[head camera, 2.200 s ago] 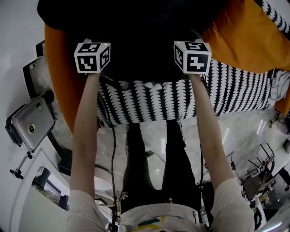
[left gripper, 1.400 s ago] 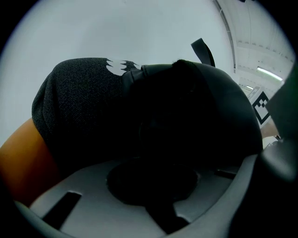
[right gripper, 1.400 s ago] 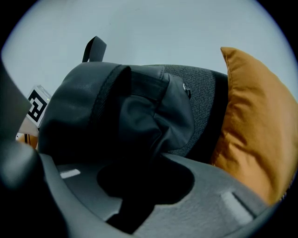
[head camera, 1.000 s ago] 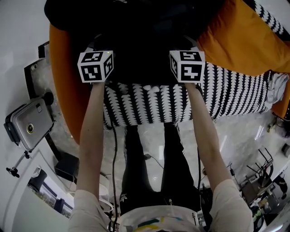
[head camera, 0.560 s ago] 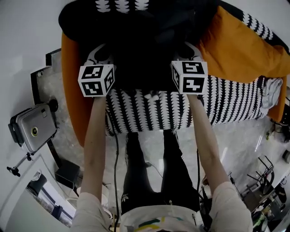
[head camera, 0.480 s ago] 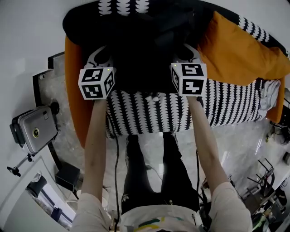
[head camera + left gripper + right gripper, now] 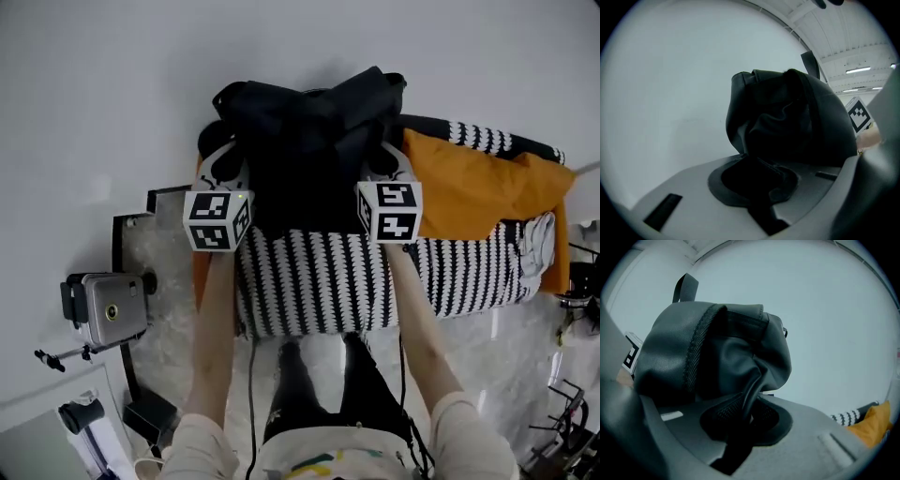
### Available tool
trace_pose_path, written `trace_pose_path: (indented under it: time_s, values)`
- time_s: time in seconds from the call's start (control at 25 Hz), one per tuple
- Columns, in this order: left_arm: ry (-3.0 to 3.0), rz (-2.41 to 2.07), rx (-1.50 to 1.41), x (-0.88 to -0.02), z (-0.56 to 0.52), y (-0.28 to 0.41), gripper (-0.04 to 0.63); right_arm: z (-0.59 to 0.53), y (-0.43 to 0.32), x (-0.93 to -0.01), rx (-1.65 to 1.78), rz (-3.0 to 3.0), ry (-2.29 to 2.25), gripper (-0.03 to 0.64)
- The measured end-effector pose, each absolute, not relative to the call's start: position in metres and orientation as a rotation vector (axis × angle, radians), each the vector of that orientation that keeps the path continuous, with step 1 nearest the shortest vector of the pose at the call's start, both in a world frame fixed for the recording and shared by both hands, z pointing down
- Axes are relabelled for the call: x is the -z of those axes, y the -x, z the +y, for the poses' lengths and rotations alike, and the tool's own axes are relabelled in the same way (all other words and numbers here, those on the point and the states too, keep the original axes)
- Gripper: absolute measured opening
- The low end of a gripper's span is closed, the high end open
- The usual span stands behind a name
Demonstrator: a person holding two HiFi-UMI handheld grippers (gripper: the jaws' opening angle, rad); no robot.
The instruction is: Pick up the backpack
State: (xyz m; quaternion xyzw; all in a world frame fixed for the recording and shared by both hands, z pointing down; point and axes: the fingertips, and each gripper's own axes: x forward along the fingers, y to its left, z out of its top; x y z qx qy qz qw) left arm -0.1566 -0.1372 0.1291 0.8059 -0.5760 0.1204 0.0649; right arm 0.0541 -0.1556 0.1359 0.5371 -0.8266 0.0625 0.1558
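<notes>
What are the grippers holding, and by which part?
The black backpack: the left gripper and the right gripper each pinch a fold at its side.

Bed (image 7: 309, 281), black-white patterned cover; orange blanket (image 7: 469, 192) lying on it.

Head view first: it looks steeply down from above, taking in the left gripper (image 7: 225, 161), the right gripper (image 7: 384, 159), the black backpack (image 7: 309, 122) between them, and the striped bedcover (image 7: 319, 281) and orange blanket (image 7: 469, 187) farther off.

Left gripper view now: it is pressed right up to the backpack (image 7: 787, 117), facing a white wall (image 7: 670, 93), with the right gripper's marker cube (image 7: 858, 115) at its right edge.

The right gripper view is just as close to the backpack (image 7: 717, 348) and faces the same wall. It shares the bedcover (image 7: 843, 417) and blanket (image 7: 874, 425) with the head view.
</notes>
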Motion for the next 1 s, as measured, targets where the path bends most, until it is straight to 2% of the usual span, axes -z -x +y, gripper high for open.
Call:
trace_pose_path:
  time_s: [0.4,1.0]
  values:
    - [-2.564,-1.861,-0.197,0.044,-0.115,0.159,0.043,-0.134,-0.051,0.039,0.059,-2.451,-1.633,0.051]
    - [-2.605,-1.985,0.029,0.170,0.005,0.157,0.043,-0.019,-0.051,0.173,0.280,-2.524,-1.677,0.051]
